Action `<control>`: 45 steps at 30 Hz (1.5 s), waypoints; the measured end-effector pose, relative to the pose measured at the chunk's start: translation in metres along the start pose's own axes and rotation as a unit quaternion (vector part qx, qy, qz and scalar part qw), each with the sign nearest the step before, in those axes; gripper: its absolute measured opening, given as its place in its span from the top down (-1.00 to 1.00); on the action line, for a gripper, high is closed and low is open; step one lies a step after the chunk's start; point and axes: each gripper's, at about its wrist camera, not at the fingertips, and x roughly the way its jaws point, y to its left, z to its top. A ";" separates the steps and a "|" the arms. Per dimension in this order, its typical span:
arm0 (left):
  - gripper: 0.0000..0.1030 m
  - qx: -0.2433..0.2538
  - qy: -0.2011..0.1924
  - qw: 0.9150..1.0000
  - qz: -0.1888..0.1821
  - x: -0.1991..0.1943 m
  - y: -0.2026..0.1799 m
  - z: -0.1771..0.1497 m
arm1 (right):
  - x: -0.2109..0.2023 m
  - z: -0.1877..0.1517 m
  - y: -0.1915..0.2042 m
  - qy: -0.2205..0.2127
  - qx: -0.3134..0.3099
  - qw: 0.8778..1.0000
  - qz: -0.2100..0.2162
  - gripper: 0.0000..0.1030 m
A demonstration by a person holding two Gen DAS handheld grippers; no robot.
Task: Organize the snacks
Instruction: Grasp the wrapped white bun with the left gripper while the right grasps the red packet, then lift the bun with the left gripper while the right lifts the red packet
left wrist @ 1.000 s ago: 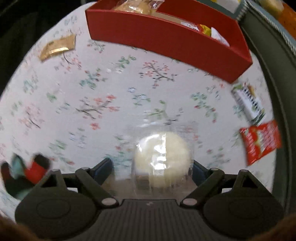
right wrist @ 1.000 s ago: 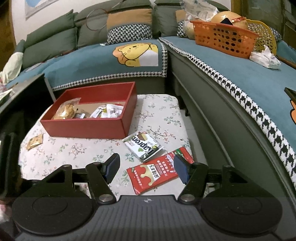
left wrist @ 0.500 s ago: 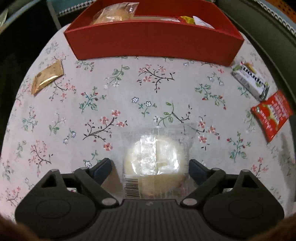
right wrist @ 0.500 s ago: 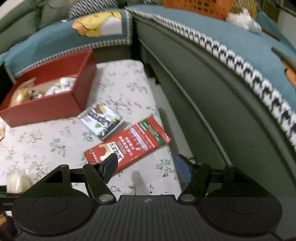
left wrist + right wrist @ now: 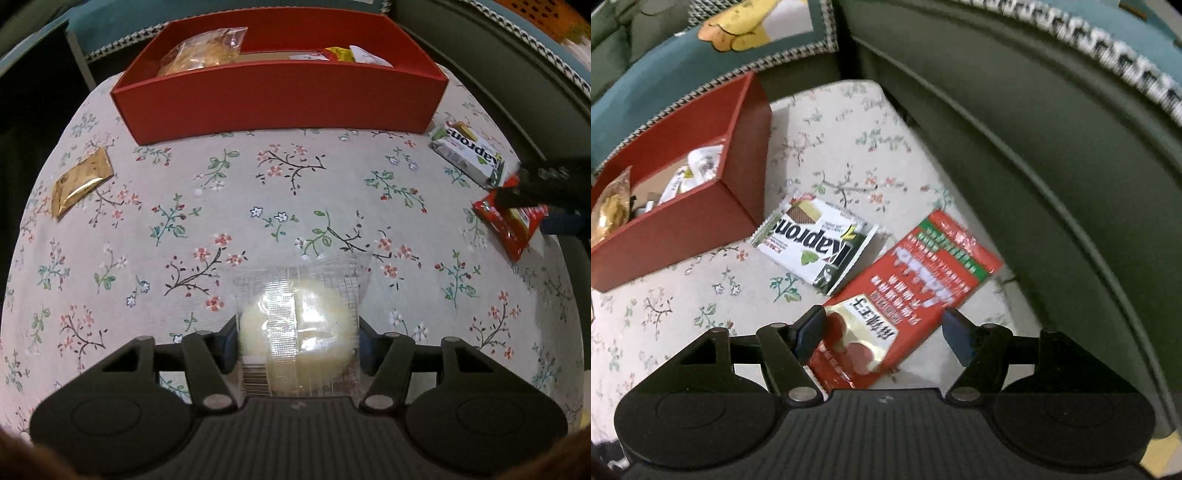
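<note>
A round pale bun in a clear wrapper sits between the fingers of my left gripper, which is shut on it just above the floral cloth. The red box with several snacks stands at the far side. My right gripper is open, its fingers on either side of the near end of a red snack packet that lies flat on the cloth. That packet also shows in the left wrist view, with the right gripper's dark fingers over it. A white Kapron packet lies beside it.
A gold sachet lies at the left of the cloth. The red box is left of the right gripper. A dark green sofa front runs close along the table's right edge. The floral table drops off at its rounded edges.
My left gripper's fingers have closed in on the bun. My right gripper has come down and forward over the red packet, which now lies between its fingers.
</note>
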 end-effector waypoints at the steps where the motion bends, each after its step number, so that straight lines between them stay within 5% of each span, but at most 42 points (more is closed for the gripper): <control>1: -0.22 0.002 -0.002 1.000 0.001 0.000 -0.001 0.000 | 0.003 -0.001 0.002 -0.004 0.006 1.000 -0.002 -0.60; 7: -0.23 0.001 -0.003 1.000 0.001 0.001 -0.001 0.001 | 0.007 -0.004 0.020 -0.021 -0.058 0.998 -0.032 -0.35; 18: -0.23 -0.007 -0.004 1.000 -0.008 -0.002 0.005 0.003 | -0.028 -0.032 0.015 -0.020 -0.150 0.988 0.012 -0.05; 21: -0.25 -0.006 -0.005 1.000 -0.004 0.001 0.004 0.005 | -0.027 -0.034 0.020 -0.017 -0.159 0.987 0.017 0.20; 28: -0.56 -0.006 -0.010 1.000 0.010 0.007 0.000 0.008 | -0.022 -0.034 0.022 -0.018 -0.165 0.986 0.004 -0.39; 34: -0.70 -0.003 -0.005 1.000 0.018 0.010 -0.007 0.008 | -0.025 -0.030 0.016 0.001 -0.114 0.992 0.048 -0.44; 39: -0.78 0.002 -0.002 1.000 0.022 0.012 -0.006 0.008 | -0.012 -0.034 0.016 0.006 -0.101 0.995 0.020 -0.53; 45: -0.69 -0.002 -0.004 1.000 0.016 0.008 -0.004 0.007 | -0.014 -0.033 0.032 0.003 -0.111 0.994 0.019 -0.37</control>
